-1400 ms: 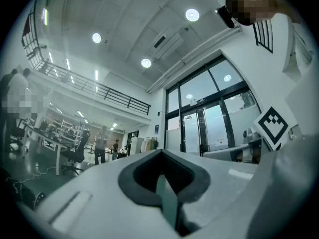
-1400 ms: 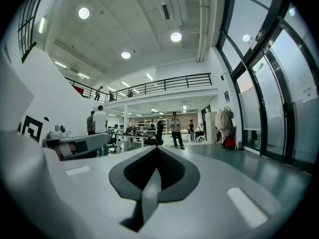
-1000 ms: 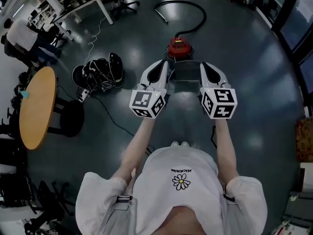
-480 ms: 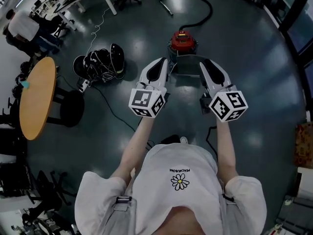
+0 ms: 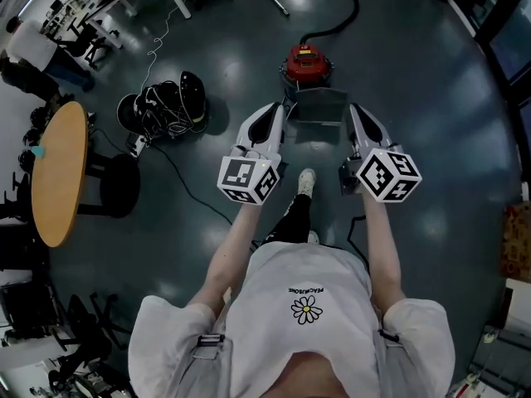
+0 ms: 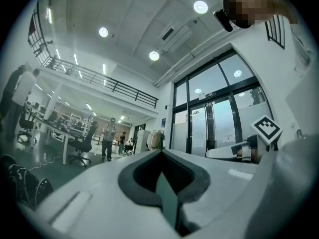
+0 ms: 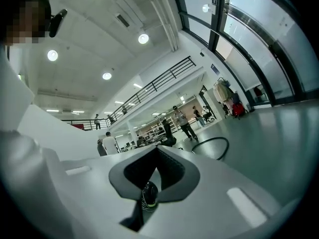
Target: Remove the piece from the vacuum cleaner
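Holding item: flat grey rectangular panel piece (image 5: pixel 319 106), at 12 o'clock, just short of round red vacuum cleaner (image 5: pixel 309 63). Left gripper (image 5: pixel 280 113) and right gripper (image 5: pixel 353 113) each pinch one side edge. Judged thin, light, stiff; grip the edges.

The person's foot (image 5: pixel 306 181) has stepped forward.
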`<state>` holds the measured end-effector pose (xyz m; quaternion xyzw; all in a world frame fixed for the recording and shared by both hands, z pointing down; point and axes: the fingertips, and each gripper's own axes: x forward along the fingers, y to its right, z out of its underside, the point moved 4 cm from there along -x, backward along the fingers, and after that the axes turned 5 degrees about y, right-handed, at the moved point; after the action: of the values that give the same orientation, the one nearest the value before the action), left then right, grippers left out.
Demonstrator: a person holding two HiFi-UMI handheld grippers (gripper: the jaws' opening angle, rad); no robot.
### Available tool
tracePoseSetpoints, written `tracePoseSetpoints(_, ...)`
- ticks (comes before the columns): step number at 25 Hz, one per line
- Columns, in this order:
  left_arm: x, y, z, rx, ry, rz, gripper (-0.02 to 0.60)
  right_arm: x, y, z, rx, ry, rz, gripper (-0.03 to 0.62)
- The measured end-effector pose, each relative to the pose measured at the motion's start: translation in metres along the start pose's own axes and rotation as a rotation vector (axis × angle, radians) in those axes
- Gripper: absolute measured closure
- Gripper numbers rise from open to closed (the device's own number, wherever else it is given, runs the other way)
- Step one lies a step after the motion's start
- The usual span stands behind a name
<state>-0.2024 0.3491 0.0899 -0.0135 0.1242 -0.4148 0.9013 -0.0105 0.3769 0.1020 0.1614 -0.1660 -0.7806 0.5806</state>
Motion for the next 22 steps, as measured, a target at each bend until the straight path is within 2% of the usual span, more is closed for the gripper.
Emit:
tracePoseSetpoints(5,0.063,-0.036,0.025,-0.038,0.0,0.002,0.58,0.055,0.032,0.0,-0.094,-0.052,-0.004,0.569)
tracePoseSetpoints(8,0.106,-0.06,0.034,-0.029,-0.014,0.022,0.58,0.1,0.051,-0.005,-0.133,-0.079,-0.008,0.569)
tracePoseSetpoints(15,0.183,-0.124,0.043,-0.022,-0.017,0.038,0.58,0.199,0.078,-0.011,-0.159,-0.094,-0.015,0.569)
tracePoseSetpoints(19,0.212,-0.156,0.053,-0.035,-0.036,0.019,0.58,0.234,0.093,-0.008,-0.201,-0.121,-0.001,0.569)
tracePoseSetpoints(22,0.233,-0.17,0.064,-0.052,-0.065,0.011,0.58,0.25,0.112,-0.007,-0.186,-0.132,0.031,0.569)
